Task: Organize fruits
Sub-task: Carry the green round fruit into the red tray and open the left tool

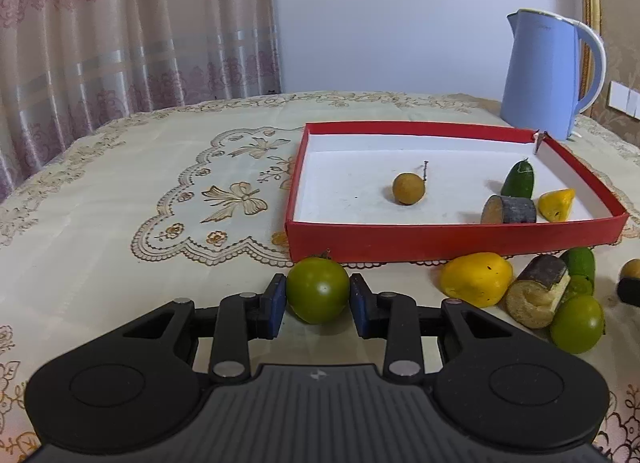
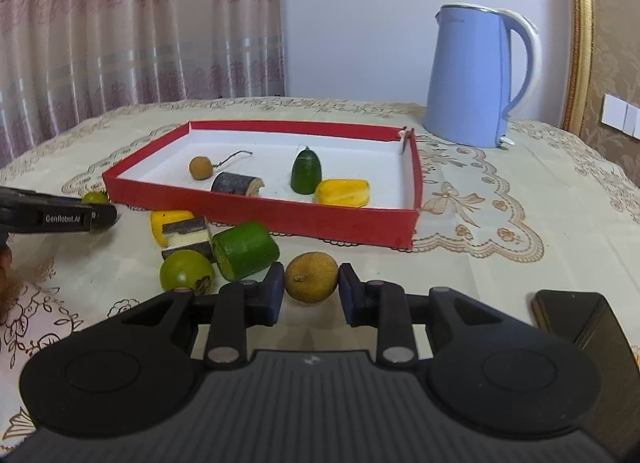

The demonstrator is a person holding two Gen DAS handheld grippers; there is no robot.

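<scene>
My left gripper point(image 1: 318, 295) is shut on a round green fruit point(image 1: 318, 289) just in front of the red box's near wall point(image 1: 440, 241). My right gripper point(image 2: 311, 283) is shut on a brown round fruit point(image 2: 311, 277) on the cloth, near the red box's point(image 2: 280, 219) front right corner. Inside the box lie a small brown fruit point(image 1: 408, 188), a dark cane piece point(image 1: 510, 209), a green piece point(image 1: 519, 180) and a yellow piece point(image 1: 556, 204). Loose on the cloth are a yellow fruit point(image 1: 476, 278), a cane piece point(image 1: 538, 291), a green cylinder point(image 2: 245, 249) and a green round fruit point(image 2: 186, 273).
A blue kettle point(image 2: 476, 79) stands behind the box's far right corner. A dark flat object point(image 2: 580, 323) lies at the right near my right gripper. The left gripper's body point(image 2: 56, 217) shows at the left edge of the right wrist view. Curtains hang behind the table.
</scene>
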